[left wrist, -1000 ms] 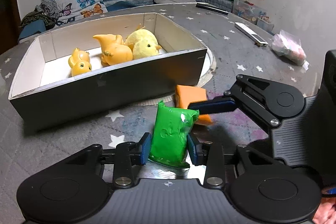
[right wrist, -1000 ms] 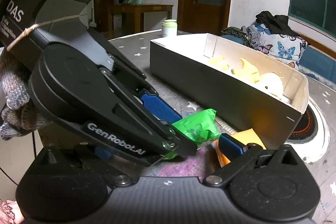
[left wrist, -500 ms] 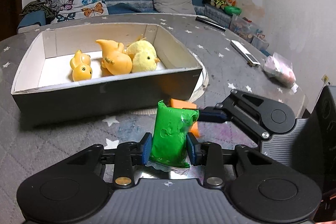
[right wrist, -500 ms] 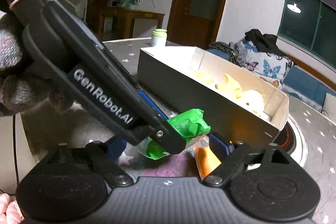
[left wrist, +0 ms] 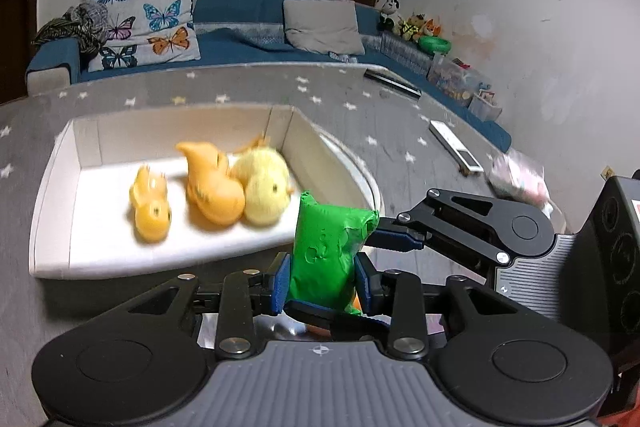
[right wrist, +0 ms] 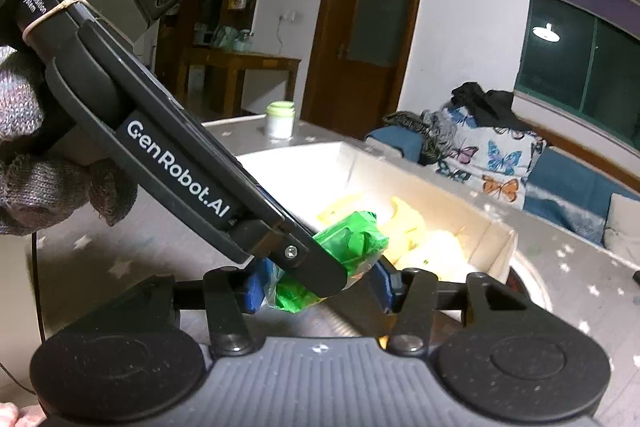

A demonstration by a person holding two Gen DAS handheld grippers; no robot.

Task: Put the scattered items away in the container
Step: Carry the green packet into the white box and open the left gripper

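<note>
Gripping green packet (left wrist: 328, 259), left claw (left wrist: 322, 277) jaws closing; right claw (right wrist: 316, 287) is shut, orange block presumably held. Crowded claws risk collision ahead at box (left wrist: 52, 227).

One green packet (left wrist: 326, 255). One open white box (left wrist: 52, 227), with three yellow-orange toys inside: two orange rubbery ones, at (left wrist: 151, 205) and (left wrist: 212, 187), and one pale yellow plush chick (left wrist: 266, 189) at their three o'clock. One white jar with a green lid (right wrist: 280, 119). Two grippers, left (left wrist: 320, 277) and right (right wrist: 318, 285).
</note>
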